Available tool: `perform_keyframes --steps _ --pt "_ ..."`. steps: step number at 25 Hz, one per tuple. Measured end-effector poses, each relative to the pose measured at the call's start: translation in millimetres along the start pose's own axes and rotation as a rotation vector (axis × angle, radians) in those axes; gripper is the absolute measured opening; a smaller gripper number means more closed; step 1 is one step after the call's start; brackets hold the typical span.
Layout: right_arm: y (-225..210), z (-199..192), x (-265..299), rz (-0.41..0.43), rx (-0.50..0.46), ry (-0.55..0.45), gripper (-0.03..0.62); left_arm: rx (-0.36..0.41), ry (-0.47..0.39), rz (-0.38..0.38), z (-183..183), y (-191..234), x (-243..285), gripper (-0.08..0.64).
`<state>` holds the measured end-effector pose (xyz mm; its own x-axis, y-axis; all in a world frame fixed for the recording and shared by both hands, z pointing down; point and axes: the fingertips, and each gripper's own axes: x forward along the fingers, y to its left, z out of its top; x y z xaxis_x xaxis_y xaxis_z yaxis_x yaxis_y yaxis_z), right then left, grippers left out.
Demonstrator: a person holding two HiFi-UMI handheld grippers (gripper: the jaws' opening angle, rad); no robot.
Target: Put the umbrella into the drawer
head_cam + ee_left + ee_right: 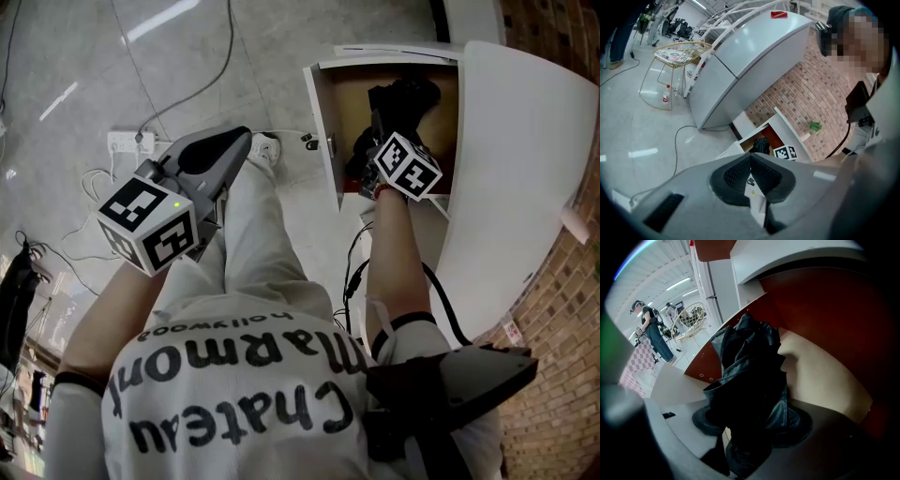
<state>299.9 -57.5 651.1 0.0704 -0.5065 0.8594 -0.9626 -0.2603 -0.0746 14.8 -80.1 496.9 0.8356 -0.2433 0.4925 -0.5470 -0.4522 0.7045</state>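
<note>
Head view: past the white lettered shirt (234, 394), left gripper (239, 142) hangs over the leg (258, 234), right gripper (386, 117) reaches into the open white drawer with brown wooden inside (323, 131), carrying the black folded fabric umbrella (405, 94). Left gripper view: its jaws pressed together, nothing between. Right gripper view: jaws clamped wide round the umbrella's bunched middle, inside the drawer, nothing else seen there; probably light, floppy, slick cloth over a stiff shaft, so mid-bundle is the hold.
</note>
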Motion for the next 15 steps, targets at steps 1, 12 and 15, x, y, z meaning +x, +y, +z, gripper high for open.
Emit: perform_keyframes --steps 1,12,15 --pt "-0.4 -0.3 1.0 -0.003 0.002 0.001 0.239 -0.001 0.001 0.001 -0.5 0.8 -0.4 0.015" --pt "-4.2 -4.0 7.2 -0.034 0.002 0.009 0.240 -0.022 -0.018 0.017 -1.8 5.2 -4.3 0.015" --pt "-1.6 -2.5 7.3 -0.043 -0.006 0.002 0.239 -0.029 -0.022 0.023 -1.9 8.4 -5.7 0.016"
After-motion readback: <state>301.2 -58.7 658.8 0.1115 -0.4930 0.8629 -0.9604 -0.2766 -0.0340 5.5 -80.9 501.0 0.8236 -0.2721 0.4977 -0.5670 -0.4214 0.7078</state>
